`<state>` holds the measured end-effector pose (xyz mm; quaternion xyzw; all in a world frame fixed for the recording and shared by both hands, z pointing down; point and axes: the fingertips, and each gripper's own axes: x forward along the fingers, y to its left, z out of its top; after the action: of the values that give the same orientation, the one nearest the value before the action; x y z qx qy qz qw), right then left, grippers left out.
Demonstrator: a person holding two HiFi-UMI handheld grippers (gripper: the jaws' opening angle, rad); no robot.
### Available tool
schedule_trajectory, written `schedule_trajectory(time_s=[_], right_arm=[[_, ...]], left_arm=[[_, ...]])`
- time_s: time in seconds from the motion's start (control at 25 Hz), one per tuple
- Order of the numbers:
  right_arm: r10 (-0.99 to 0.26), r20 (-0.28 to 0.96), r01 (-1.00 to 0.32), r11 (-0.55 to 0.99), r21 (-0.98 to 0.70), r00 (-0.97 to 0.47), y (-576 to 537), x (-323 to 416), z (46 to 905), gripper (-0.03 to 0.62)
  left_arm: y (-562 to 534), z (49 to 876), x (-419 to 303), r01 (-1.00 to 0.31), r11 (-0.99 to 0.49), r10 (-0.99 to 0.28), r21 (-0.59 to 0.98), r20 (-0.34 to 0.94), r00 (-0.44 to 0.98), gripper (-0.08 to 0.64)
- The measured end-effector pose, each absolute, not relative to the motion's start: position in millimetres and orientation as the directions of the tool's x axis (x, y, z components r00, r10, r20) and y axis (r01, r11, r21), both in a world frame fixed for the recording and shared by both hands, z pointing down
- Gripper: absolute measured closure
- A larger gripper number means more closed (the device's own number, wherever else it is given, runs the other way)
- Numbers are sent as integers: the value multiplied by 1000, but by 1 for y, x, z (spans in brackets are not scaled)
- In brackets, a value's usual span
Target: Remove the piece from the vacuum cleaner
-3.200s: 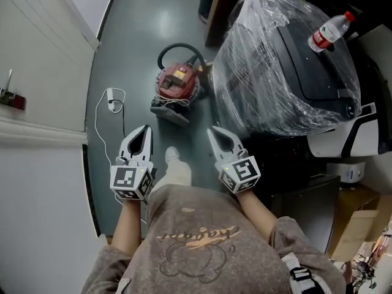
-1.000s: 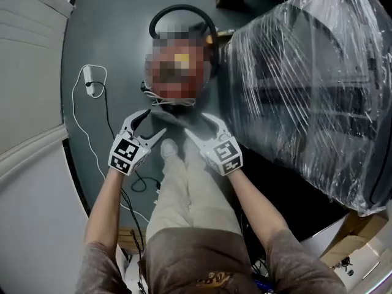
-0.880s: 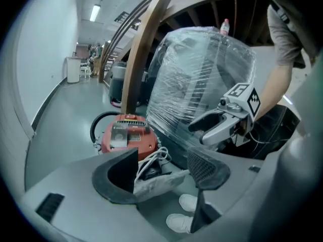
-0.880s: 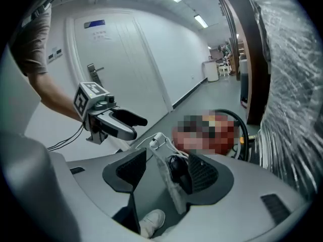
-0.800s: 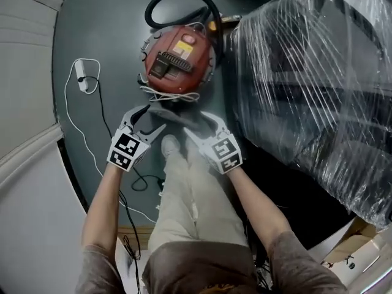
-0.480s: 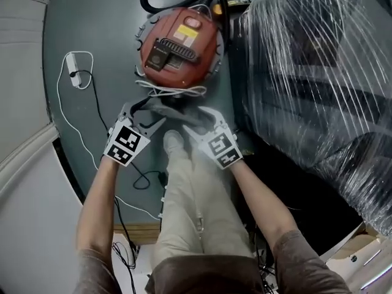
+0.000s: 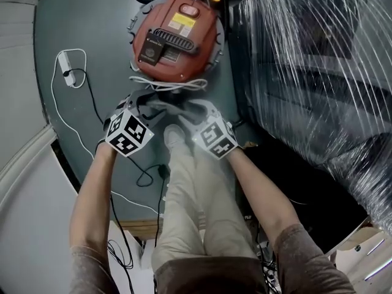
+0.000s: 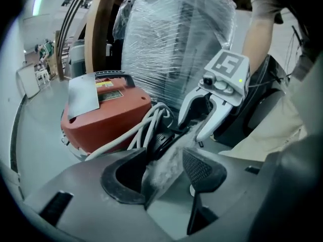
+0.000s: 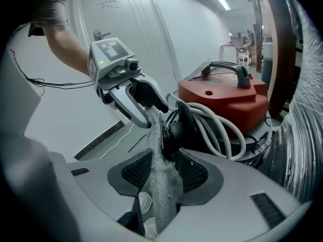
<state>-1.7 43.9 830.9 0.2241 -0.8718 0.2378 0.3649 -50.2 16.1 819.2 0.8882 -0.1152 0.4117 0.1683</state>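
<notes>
Pinching the piece (image 9: 155,135), a thin grey mesh caked with dust, you have it just in front of the vacuum cleaner (image 7: 177,38), against the white cord (image 7: 168,86) wound at its near side. It looks light, limp and likely to shed dust, so grip its two ends and lift evenly. The left gripper (image 8: 162,171) and the right gripper (image 9: 162,170) have just been closing and now clamp it. The yellow label (image 7: 181,21) on the vacuum cleaner's lid is too small to read.

Just closing, left tongs (image 7: 143,104) and right tongs (image 7: 192,108) pinch 1 dusty piece (image 9: 161,185).
</notes>
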Motion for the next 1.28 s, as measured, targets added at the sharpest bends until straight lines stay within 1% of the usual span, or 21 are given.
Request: schedule_trajectory(time_s=[0.16, 0.24, 0.36, 0.76, 0.96, 1.28], right_arm=[[-180, 747, -534, 803, -264, -640, 48, -7, 833, 495], [-169, 747, -530, 803, -274, -643, 49, -8, 834, 515], [-165, 744, -532, 797, -285, -647, 48, -8, 835, 522], [-149, 743, -554, 763, -334, -653, 47, -7, 835, 538], [-132, 740, -545, 762, -350, -660, 56, -10, 835, 541], [-145, 736, -562, 746, -358, -661, 63, -11, 835, 545]], left_arm=[[17, 824, -49, -288, -938, -29, 194, 784, 621, 379], [19, 825, -48, -251, -949, -6, 189, 789, 614, 407], [20, 828, -45, -224, -957, 10, 184, 794, 608, 443], [22, 827, -48, -278, -929, 22, 243, 788, 615, 477], [34, 827, -53, -284, -922, 35, 263, 788, 614, 490], [42, 827, -57, -353, -893, 4, 279, 790, 613, 494]])
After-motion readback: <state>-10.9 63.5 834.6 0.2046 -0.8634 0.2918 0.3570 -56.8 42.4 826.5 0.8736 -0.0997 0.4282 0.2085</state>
